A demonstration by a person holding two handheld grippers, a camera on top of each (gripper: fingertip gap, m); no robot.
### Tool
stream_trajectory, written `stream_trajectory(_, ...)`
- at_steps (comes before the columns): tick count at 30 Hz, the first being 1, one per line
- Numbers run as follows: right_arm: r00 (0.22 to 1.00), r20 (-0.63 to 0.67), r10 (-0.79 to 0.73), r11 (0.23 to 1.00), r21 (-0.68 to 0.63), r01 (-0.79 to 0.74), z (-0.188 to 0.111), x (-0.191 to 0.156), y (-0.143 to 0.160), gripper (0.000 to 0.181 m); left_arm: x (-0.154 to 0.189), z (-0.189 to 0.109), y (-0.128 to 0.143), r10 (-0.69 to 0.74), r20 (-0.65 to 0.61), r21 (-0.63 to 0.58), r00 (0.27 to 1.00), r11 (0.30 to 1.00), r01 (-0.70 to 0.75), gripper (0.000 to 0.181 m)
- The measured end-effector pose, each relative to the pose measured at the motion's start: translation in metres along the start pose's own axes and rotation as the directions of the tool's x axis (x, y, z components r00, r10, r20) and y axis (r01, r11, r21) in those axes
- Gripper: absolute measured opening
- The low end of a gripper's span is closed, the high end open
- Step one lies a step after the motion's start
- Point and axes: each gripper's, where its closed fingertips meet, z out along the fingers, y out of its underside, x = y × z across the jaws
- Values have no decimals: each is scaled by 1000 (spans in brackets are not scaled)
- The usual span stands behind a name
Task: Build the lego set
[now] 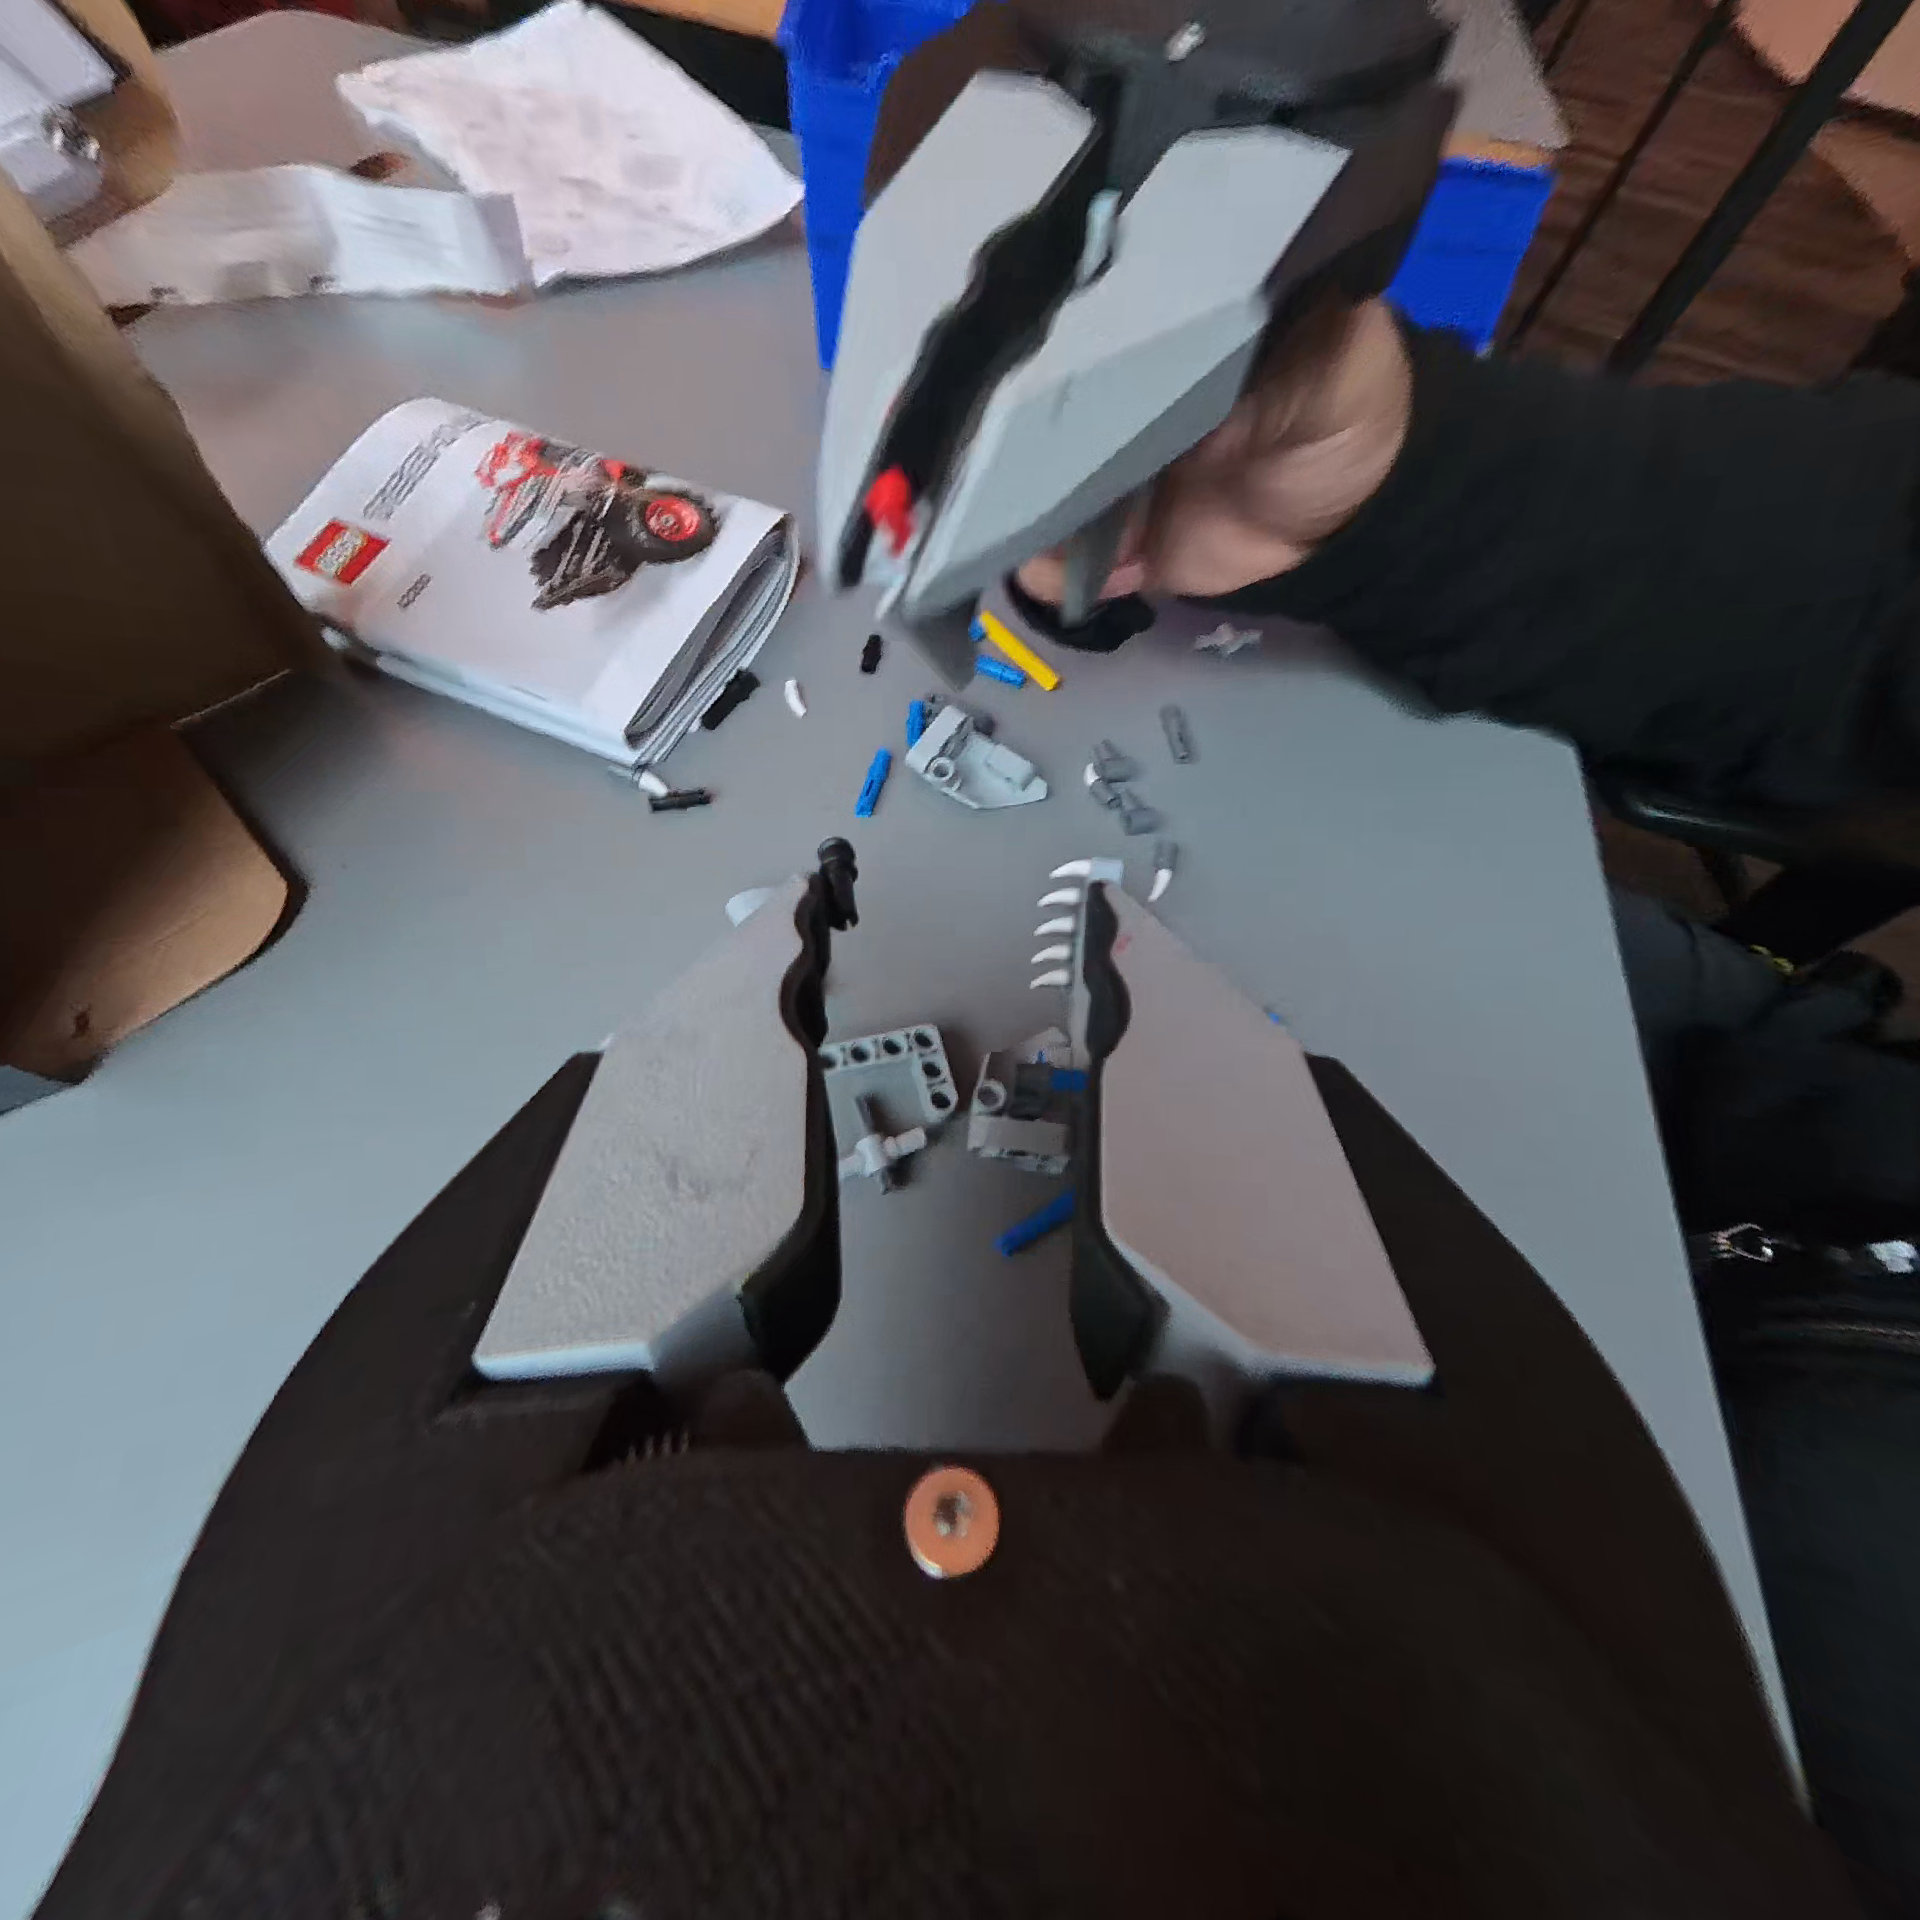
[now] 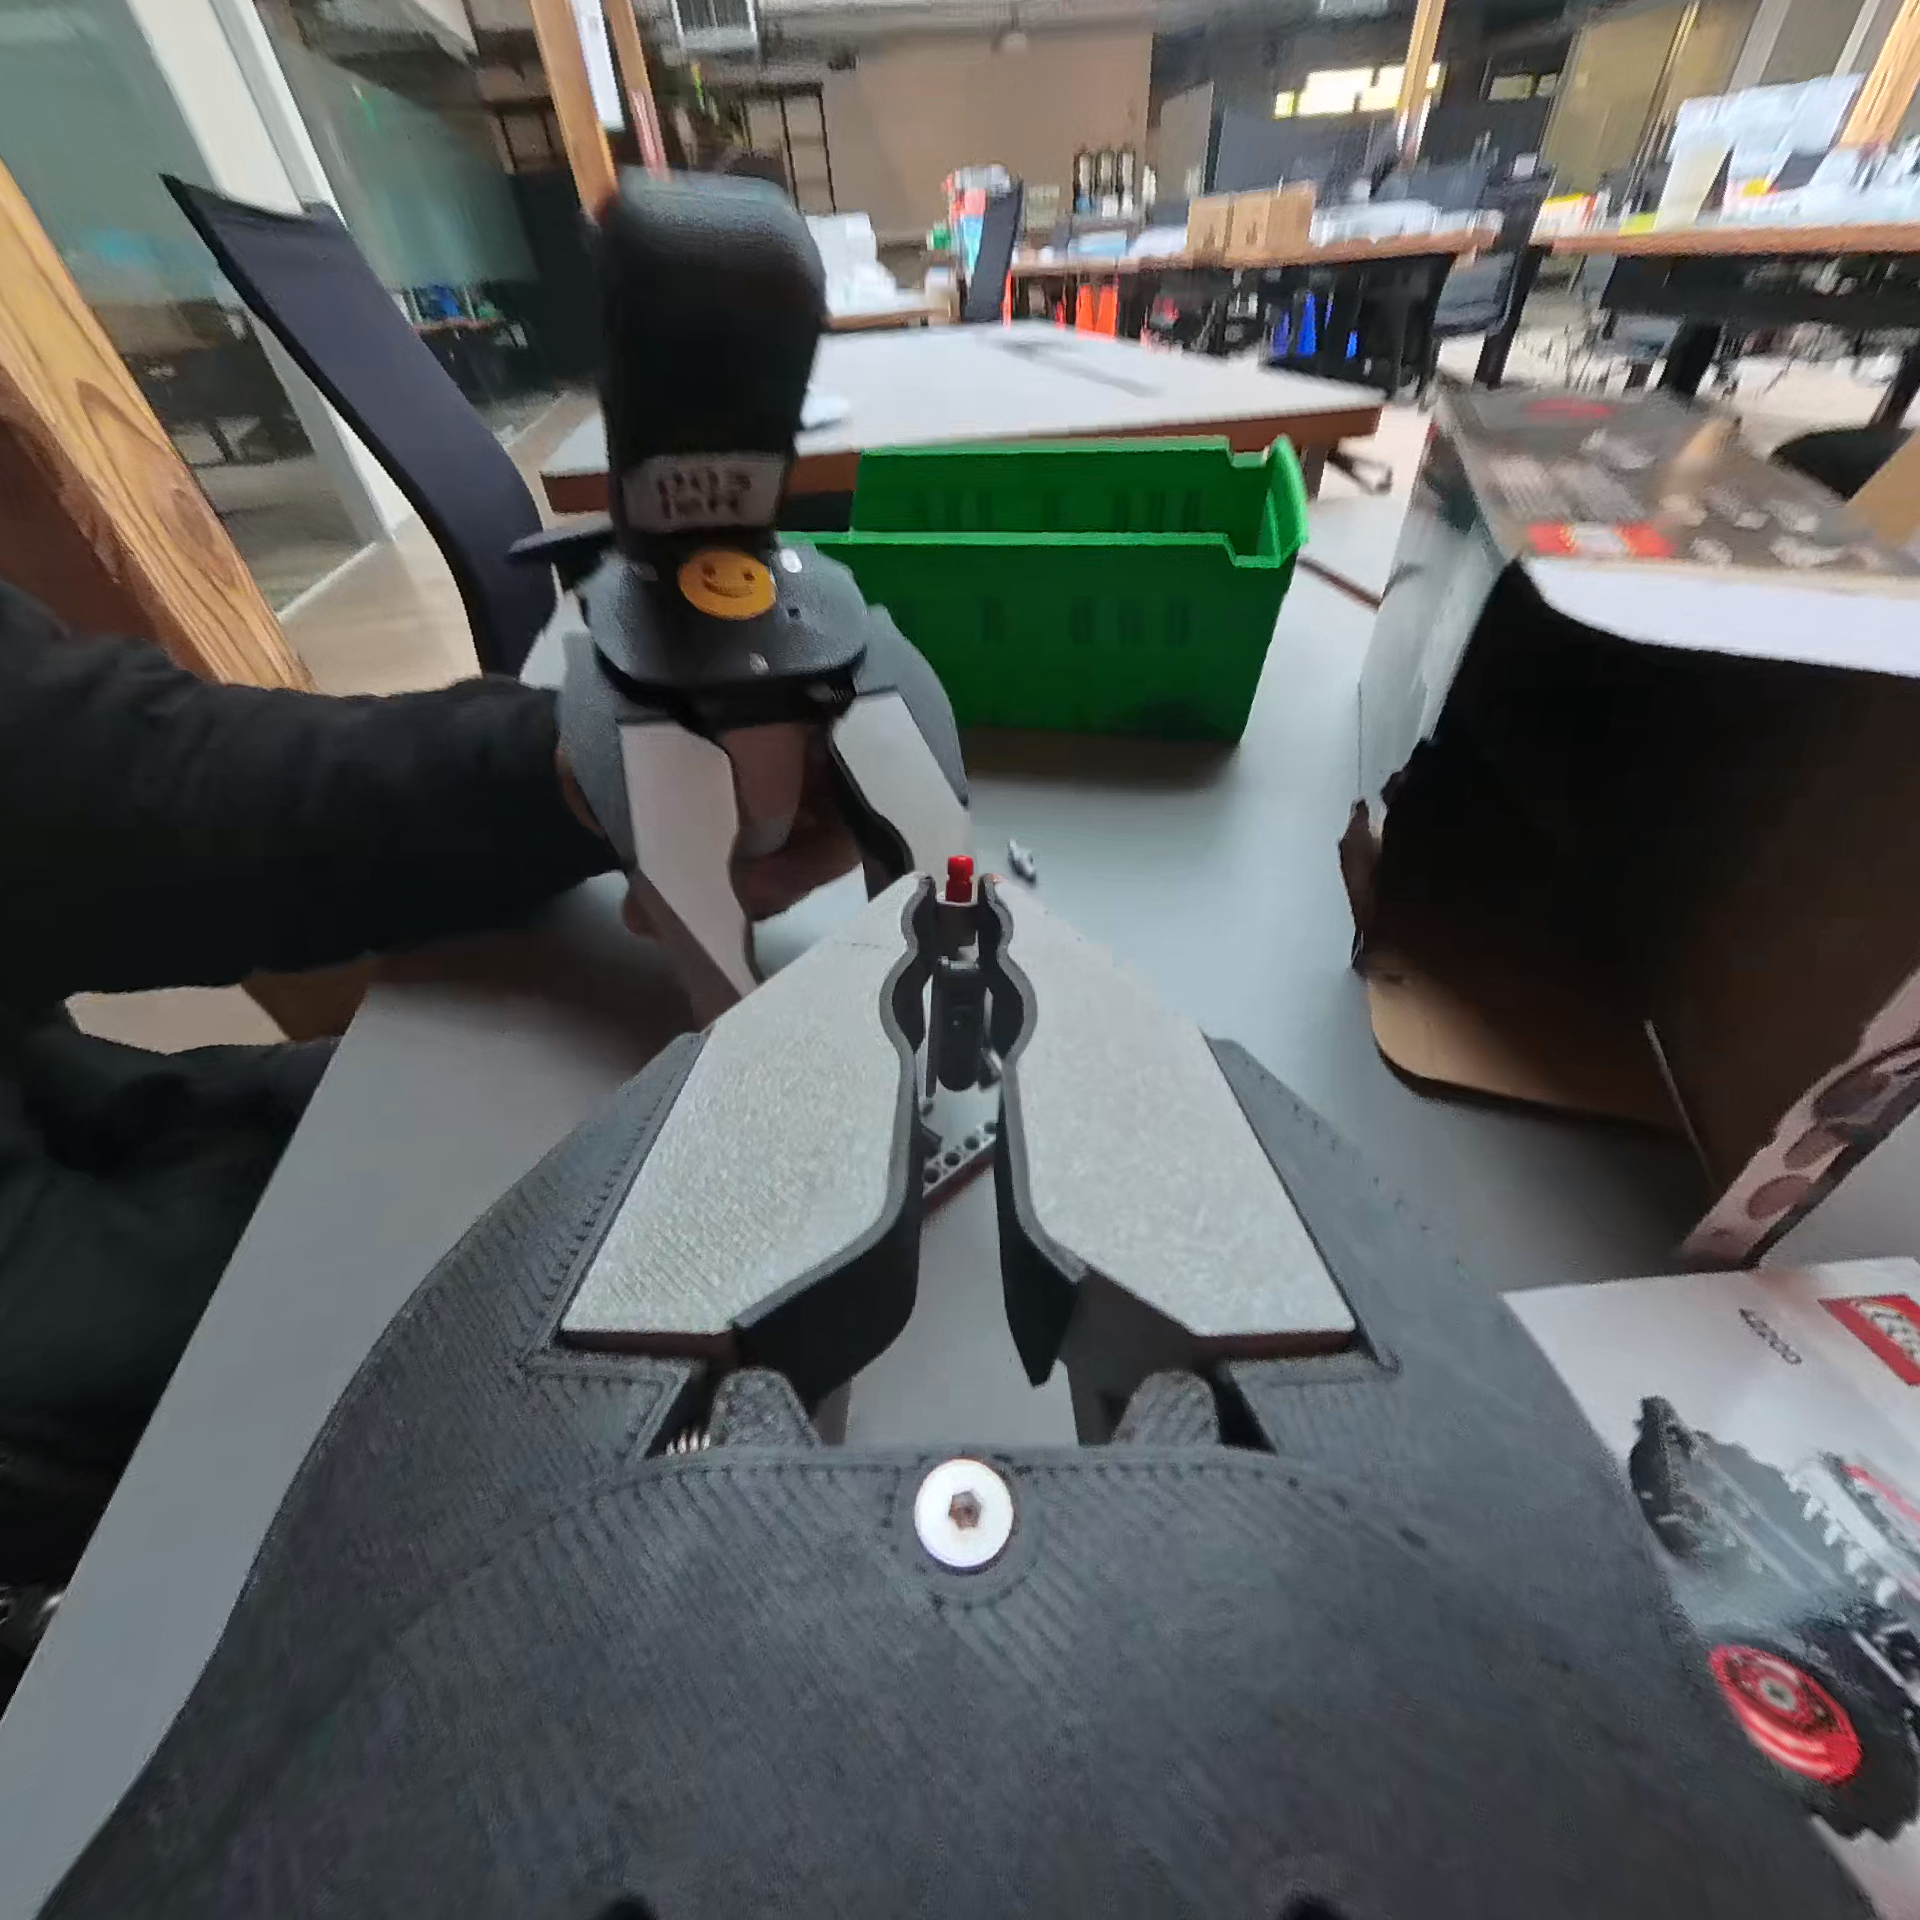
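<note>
My left gripper (image 1: 956,894) is open above the grey table (image 1: 416,1039). A black pin (image 1: 836,873) shows at its left fingertip and a white toothed piece (image 1: 1060,925) at its right fingertip. Between its fingers lie a grey frame piece (image 1: 894,1081), a small grey assembly (image 1: 1023,1112) and a blue pin (image 1: 1034,1221). My right gripper (image 2: 956,894) is shut on a black piece (image 2: 961,1018) with a red pin (image 2: 959,878) sticking out past the tips. In the left wrist view the right gripper (image 1: 883,561) hangs tilted above the loose parts. The left gripper (image 2: 821,894) shows open just beyond the right one.
Loose blue, black, grey and yellow parts (image 1: 997,665) lie mid-table with a grey wedge (image 1: 977,769). An instruction booklet (image 1: 540,561) lies to the left, beside a cardboard box (image 1: 104,623). Papers (image 1: 520,156) and a blue bin (image 1: 831,156) sit behind. A green bin (image 2: 1070,603) stands farther back.
</note>
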Motion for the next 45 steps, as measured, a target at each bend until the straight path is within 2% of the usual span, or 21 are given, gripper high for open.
stream_trajectory(1, 1000, 0, 7, 999, -46, -7, 4, 0, 8, 4, 4, -1, -4, 15, -13, 29, 1000, 999, -14, 47)
stream_trajectory(4, 996, -86, 10, 957, -287, -34, 10, 14, 51, 4, 4, -5, -12, 25, -1, 63, 1000, 998, -25, 52)
stream_trajectory(5, 996, -88, 0, 940, -339, -30, 8, 16, 60, 4, 1, -7, -12, 24, 14, 72, 1000, 997, -25, 48)
stream_trajectory(6, 996, -88, -7, 948, -319, -22, 8, 16, 56, 4, 0, -8, -14, 5, 7, 87, 1000, 996, -6, 48)
stream_trajectory(10, 999, -22, 42, 997, -56, -43, 1, 7, 9, 4, 0, -7, -12, -54, -36, 86, 998, 995, 57, 50)
stream_trajectory(14, 996, 71, 56, 989, 132, -65, -3, -6, -16, 4, -4, -6, -13, -52, 1, 92, 999, 994, 52, 44)
stream_trajectory(17, 981, 168, 99, 969, 209, -134, 0, -18, -25, 4, 5, -6, -25, -69, -63, 159, 996, 984, 78, 39)
stream_trajectory(20, 967, 224, 120, 961, 219, -170, 7, -27, -24, 4, 18, -10, -39, -92, -158, 237, 983, 963, 128, 30)
stream_trajectory(23, 959, 259, 116, 962, 213, -174, 12, -34, -22, 4, 21, -18, -47, -88, -187, 297, 979, 944, 141, 5)
stream_trajectory(32, 988, 151, 13, 981, 191, -42, 2, -24, -23, 0, 13, -20, -41, -93, -119, 264, 989, 957, 121, 5)
stream_trajectory(41, 992, 129, 0, 993, 117, -16, 6, -22, -13, 0, 11, -15, -31, -123, -107, 195, 987, 970, 142, 6)
stream_trajectory(45, 989, 145, 41, 993, 100, -56, 7, -20, -10, 8, 12, -12, -29, -127, -108, 179, 986, 973, 145, 6)
